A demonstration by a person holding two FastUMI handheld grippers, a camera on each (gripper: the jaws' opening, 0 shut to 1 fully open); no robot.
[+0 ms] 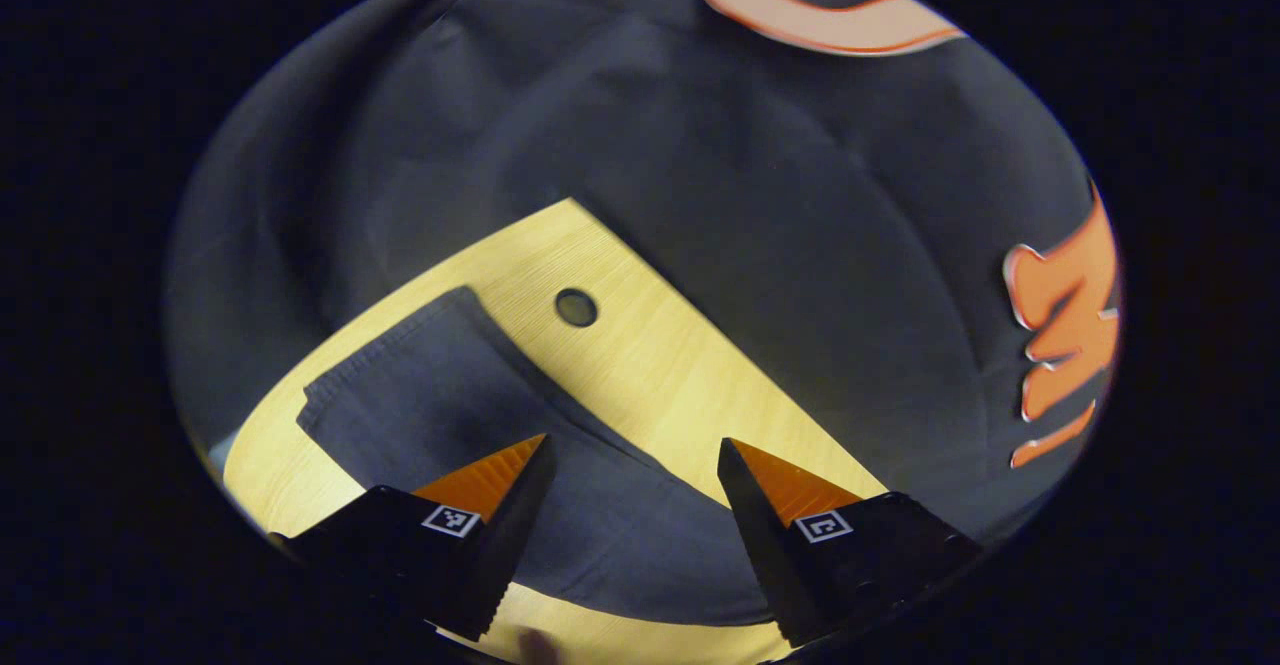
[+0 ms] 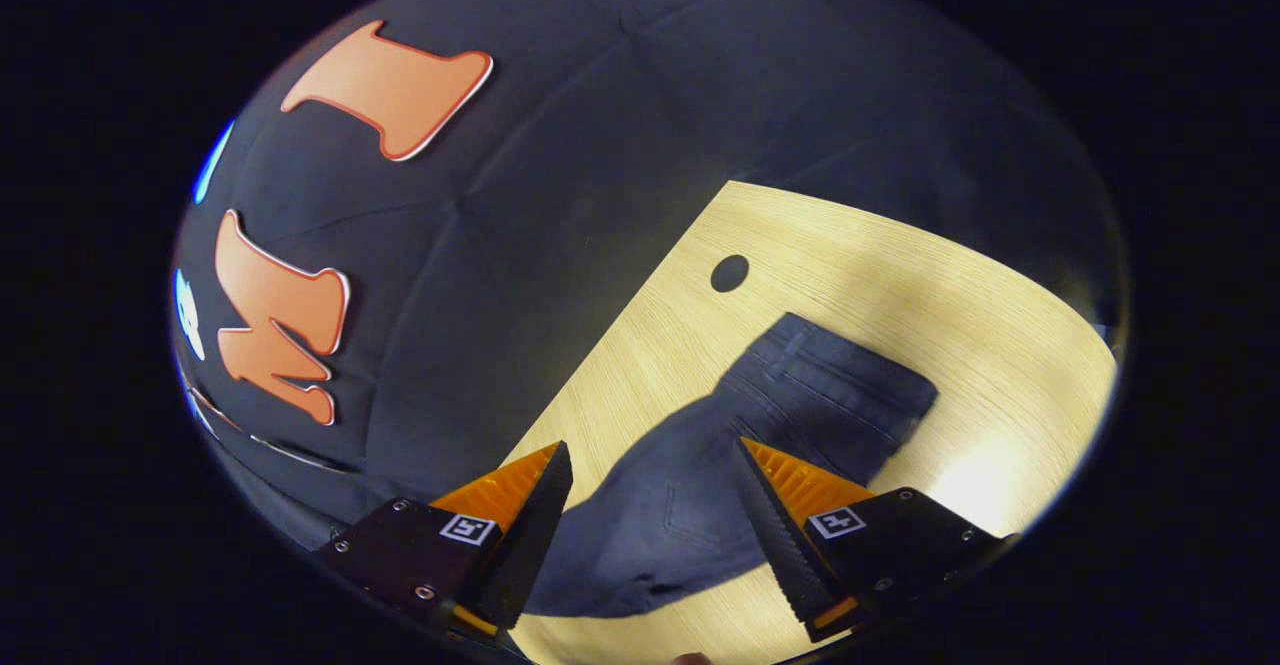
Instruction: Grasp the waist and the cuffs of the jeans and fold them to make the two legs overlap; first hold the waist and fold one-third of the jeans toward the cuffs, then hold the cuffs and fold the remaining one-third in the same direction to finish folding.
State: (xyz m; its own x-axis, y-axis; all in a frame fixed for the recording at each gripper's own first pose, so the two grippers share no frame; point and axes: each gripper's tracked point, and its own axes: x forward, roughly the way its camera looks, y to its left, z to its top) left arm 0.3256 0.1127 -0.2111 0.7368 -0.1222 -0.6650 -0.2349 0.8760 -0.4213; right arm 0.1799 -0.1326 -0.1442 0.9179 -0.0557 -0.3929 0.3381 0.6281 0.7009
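Both my tongs hang open above the dark blue denim jeans (image 1: 560,505) lying flat on the pale wooden table (image 1: 660,365): left gripper (image 1: 632,445) over the cuffs, right gripper (image 2: 655,450) toward the waist (image 2: 850,375) (pocket side up). Soft, fairly heavy cloth, I judge; I'd pinch the thick waistband and hems.

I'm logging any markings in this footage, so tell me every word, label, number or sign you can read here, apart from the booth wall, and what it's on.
No readable words or numbers.
Left tool: small square black-and-white code markers on its fingers, a pattern, not text.
Right tool: the same kind of markers on its fingers.
Jeans on the table: no legible label or brand.
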